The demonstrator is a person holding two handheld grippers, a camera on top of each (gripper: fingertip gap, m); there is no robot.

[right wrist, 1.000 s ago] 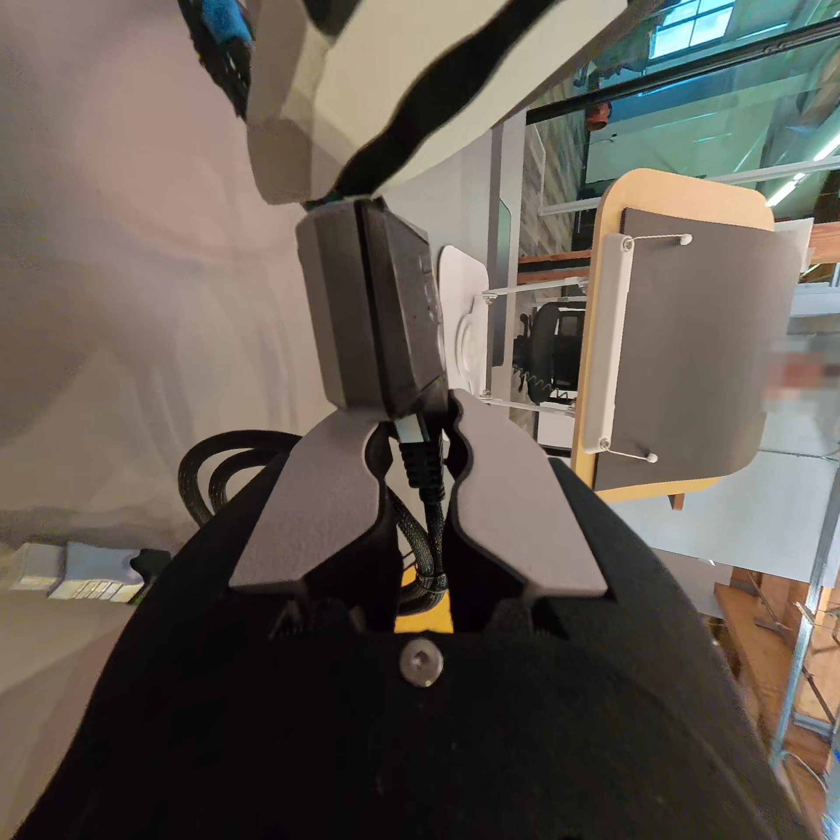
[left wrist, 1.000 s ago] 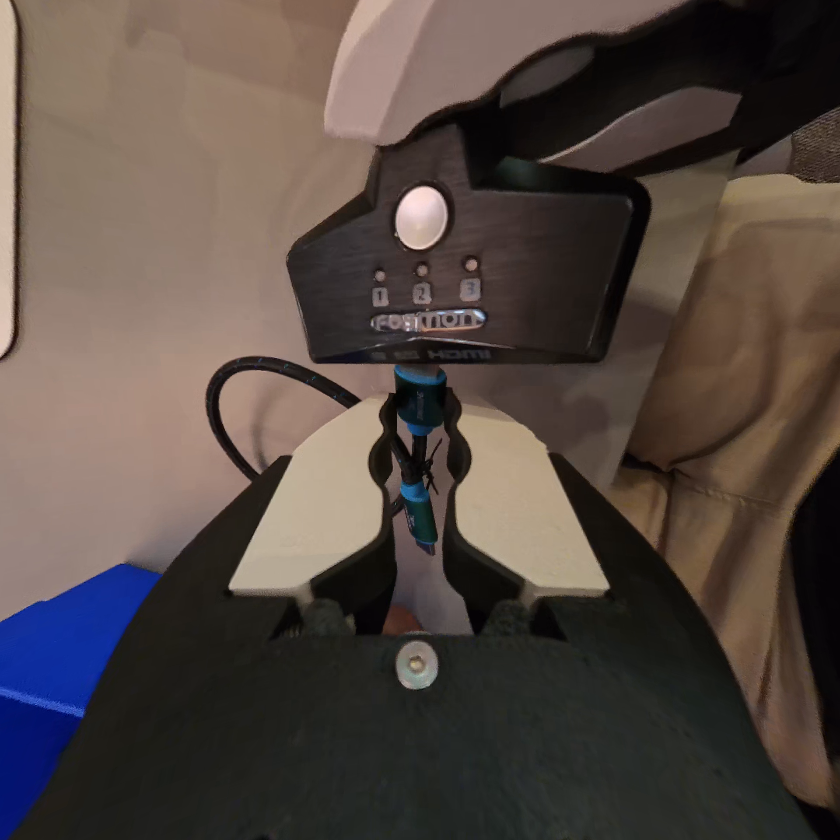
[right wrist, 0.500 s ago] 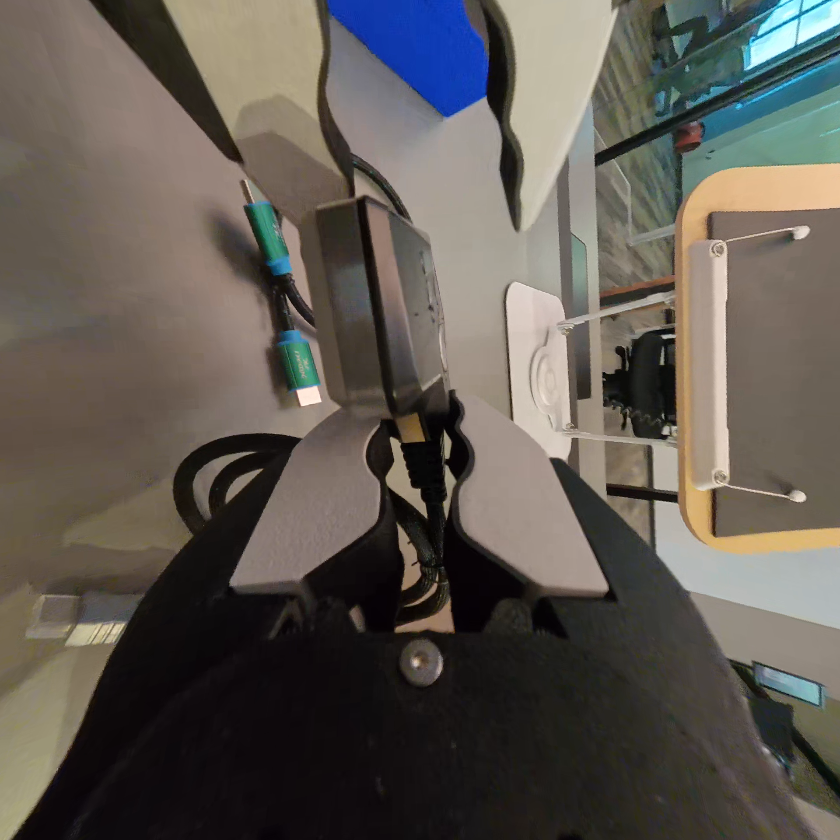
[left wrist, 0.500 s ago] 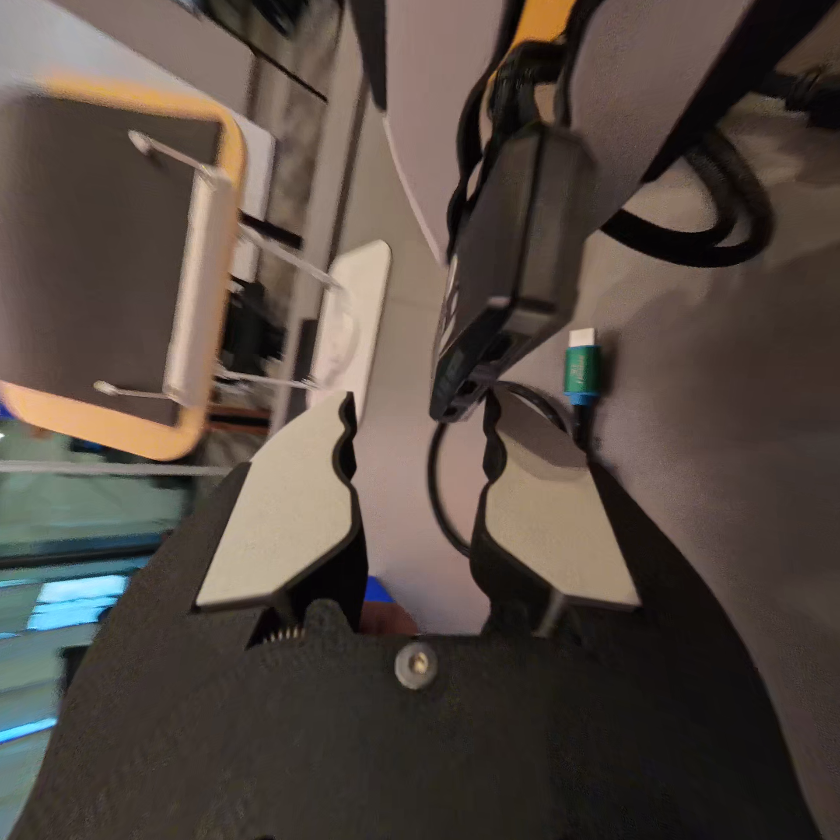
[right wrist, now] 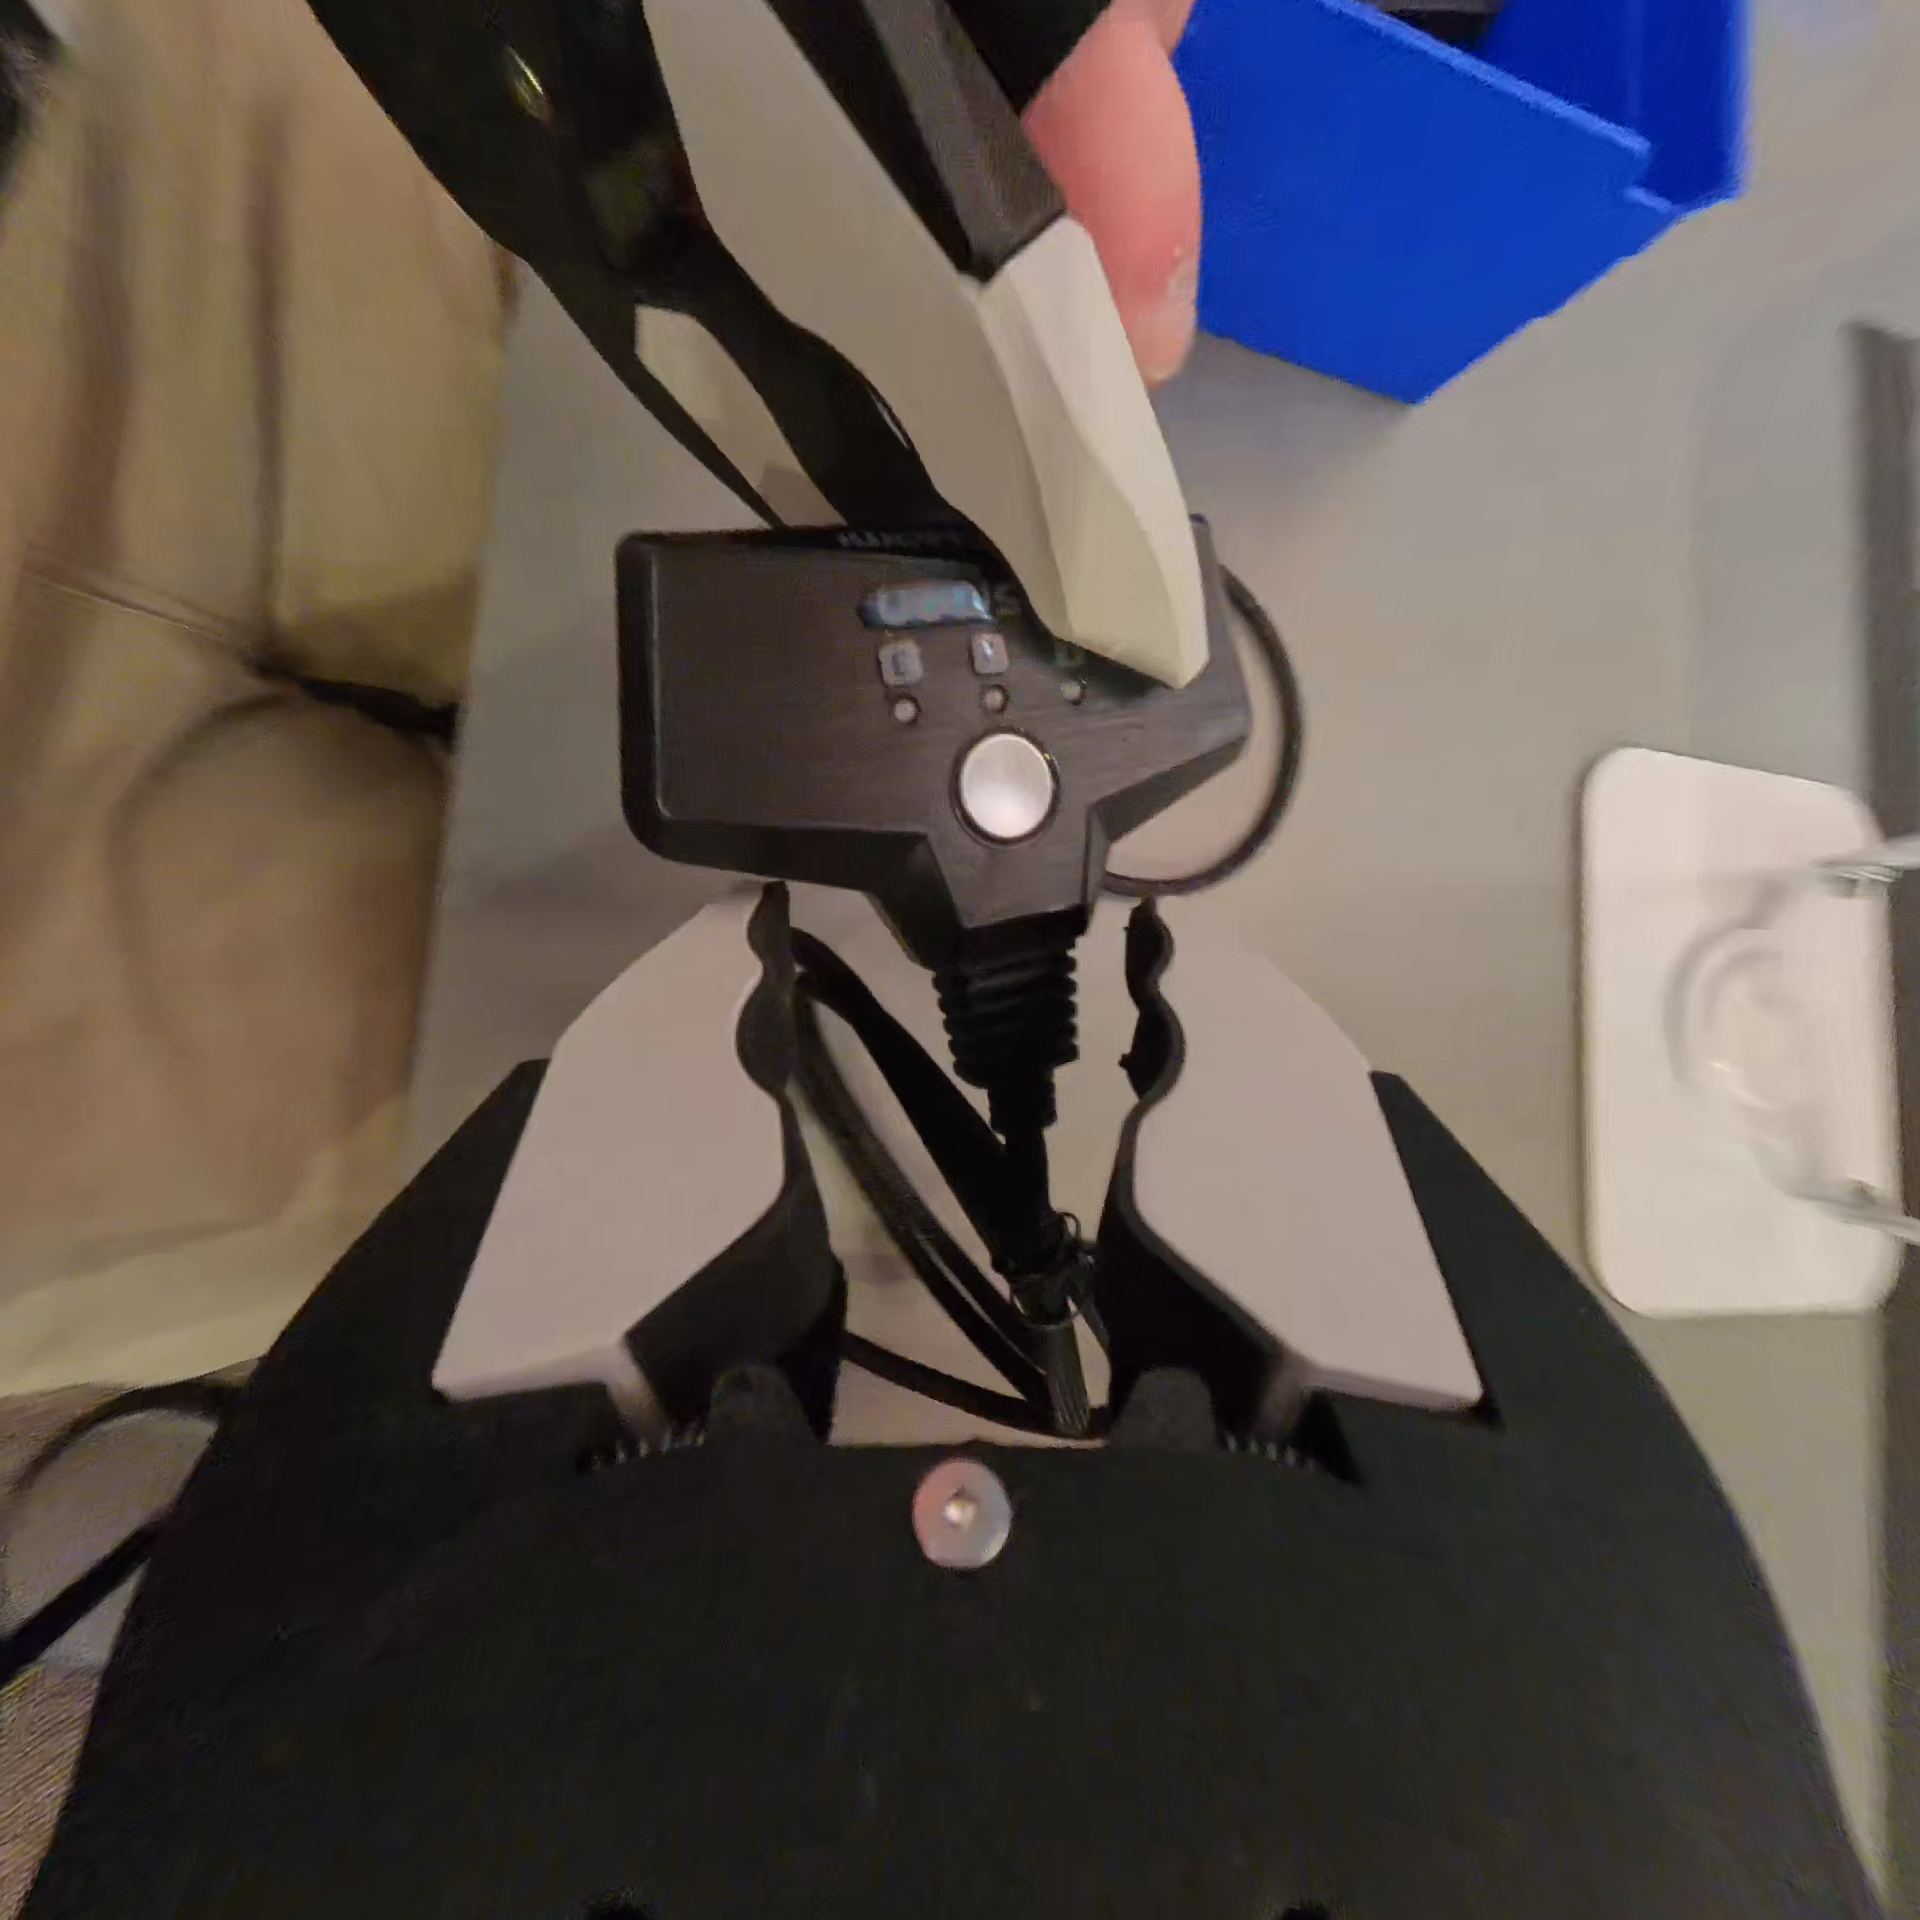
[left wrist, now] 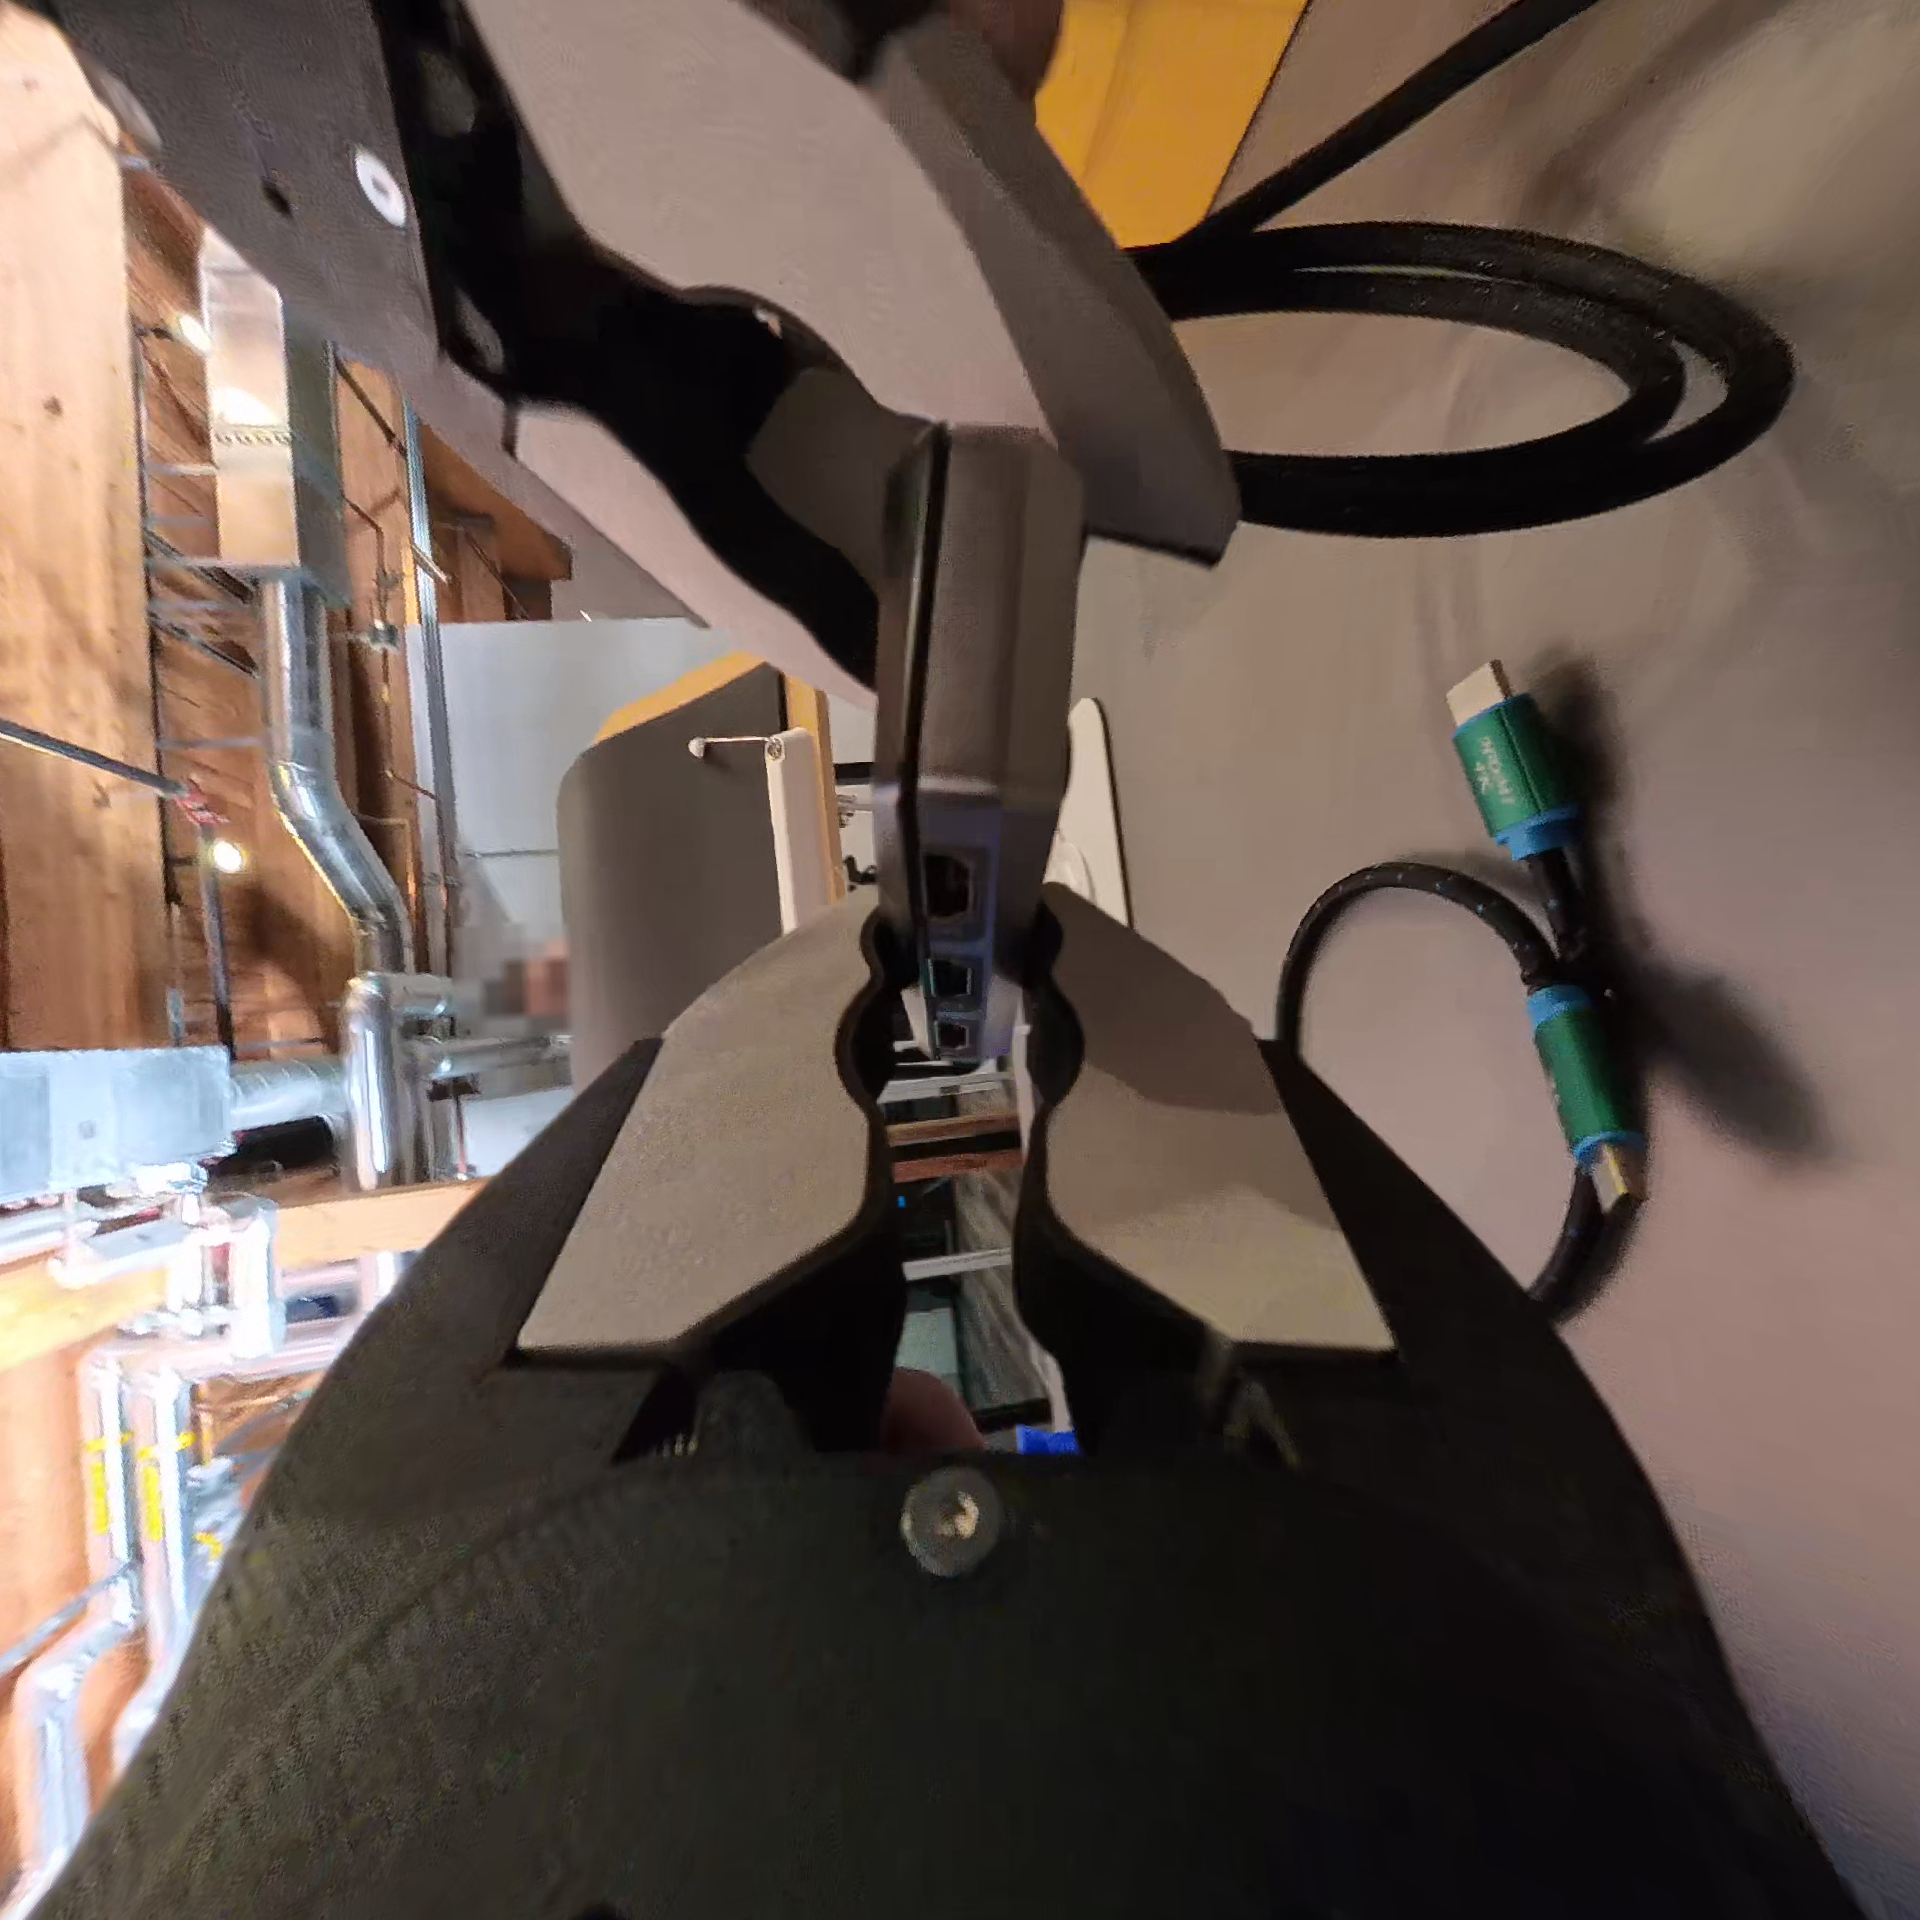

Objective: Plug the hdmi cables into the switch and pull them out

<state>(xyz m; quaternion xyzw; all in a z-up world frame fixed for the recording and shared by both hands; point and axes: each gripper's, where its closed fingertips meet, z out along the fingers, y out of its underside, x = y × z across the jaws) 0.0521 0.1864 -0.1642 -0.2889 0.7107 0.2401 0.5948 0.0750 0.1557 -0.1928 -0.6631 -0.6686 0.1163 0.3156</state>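
— Between the tips of your left hand-held gripper [left wrist: 956, 956] sits the switch [left wrist: 977, 644], edge-on and clenched at its port end, apparently held clear of the counter [left wrist: 1351, 623]. Its long axis runs straight away from you.

— And my other hand?

— Your right hand-held gripper [right wrist: 956, 925] is released, its fingers spread either side of the switch's black tail cable [right wrist: 1013, 997], gripping nothing. The green-plugged HDMI cable [left wrist: 1579, 1081] lies loose on the counter, right of your left hand-held gripper, roughly parallel to the switch. Your free right is likely the one to fetch it.
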